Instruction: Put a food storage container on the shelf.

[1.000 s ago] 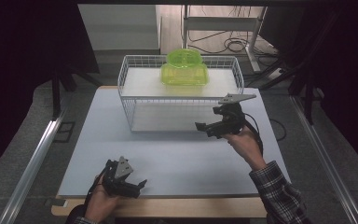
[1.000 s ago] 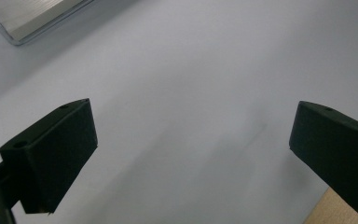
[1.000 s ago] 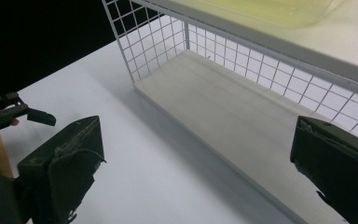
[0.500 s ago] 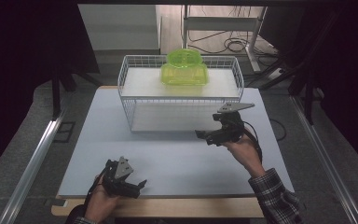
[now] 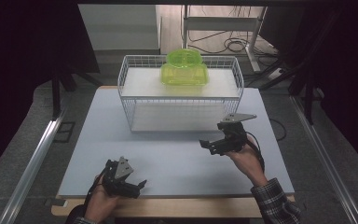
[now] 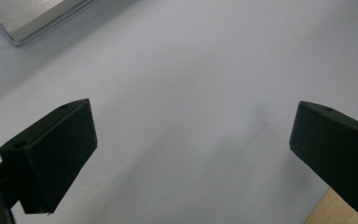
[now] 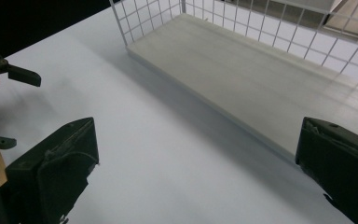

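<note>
The green plastic container (image 5: 184, 68) sits on top of the white wire basket (image 5: 135, 95), at the far side of the desk (image 5: 168, 154). The right gripper (image 5: 210, 146) is in front of the basket, well apart from the container, with its fingers spread and nothing between them. The left gripper (image 5: 137, 186) is near the desk's front edge, fingers also released and empty.

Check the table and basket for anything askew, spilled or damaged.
Nothing stands out. The green container sits upright at the back of the wire basket, which stands square on the table. No spill or damage shows. Both the left gripper and the right gripper are open and hold nothing.
</note>
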Demonstrator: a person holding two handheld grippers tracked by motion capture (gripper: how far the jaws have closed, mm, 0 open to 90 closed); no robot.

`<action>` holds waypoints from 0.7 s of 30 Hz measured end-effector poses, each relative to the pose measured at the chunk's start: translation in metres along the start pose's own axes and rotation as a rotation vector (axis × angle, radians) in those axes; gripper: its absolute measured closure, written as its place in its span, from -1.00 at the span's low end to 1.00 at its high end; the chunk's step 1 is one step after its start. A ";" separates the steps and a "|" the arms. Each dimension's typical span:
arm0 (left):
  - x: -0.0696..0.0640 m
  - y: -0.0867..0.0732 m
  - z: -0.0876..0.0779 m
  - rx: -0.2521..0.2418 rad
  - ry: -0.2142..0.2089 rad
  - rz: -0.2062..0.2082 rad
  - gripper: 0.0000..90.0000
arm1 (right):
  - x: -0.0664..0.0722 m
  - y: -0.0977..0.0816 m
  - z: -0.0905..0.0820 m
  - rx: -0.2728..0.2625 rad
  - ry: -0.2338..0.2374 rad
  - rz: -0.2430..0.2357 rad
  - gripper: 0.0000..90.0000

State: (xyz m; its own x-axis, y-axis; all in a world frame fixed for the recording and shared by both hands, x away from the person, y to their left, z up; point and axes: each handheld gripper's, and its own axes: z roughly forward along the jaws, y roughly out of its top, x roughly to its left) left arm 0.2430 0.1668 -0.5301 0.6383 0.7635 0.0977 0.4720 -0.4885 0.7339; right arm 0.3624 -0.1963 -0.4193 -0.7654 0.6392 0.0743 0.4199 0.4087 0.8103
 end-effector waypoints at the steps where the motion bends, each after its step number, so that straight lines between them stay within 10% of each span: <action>1: 0.000 0.000 0.000 0.000 0.000 0.000 -0.99 | 0.000 -0.002 0.000 -0.001 -0.002 0.001 -1.00; 21: 0.000 0.000 0.000 -0.001 -0.003 0.001 -0.99 | -0.007 -0.048 -0.006 0.000 -0.054 0.008 -1.00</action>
State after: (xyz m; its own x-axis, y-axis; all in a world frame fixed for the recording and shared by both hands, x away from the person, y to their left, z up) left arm 0.2427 0.1666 -0.5304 0.6407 0.7617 0.0967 0.4705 -0.4890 0.7345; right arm 0.3450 -0.2241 -0.4552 -0.7345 0.6768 0.0497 0.4264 0.4034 0.8096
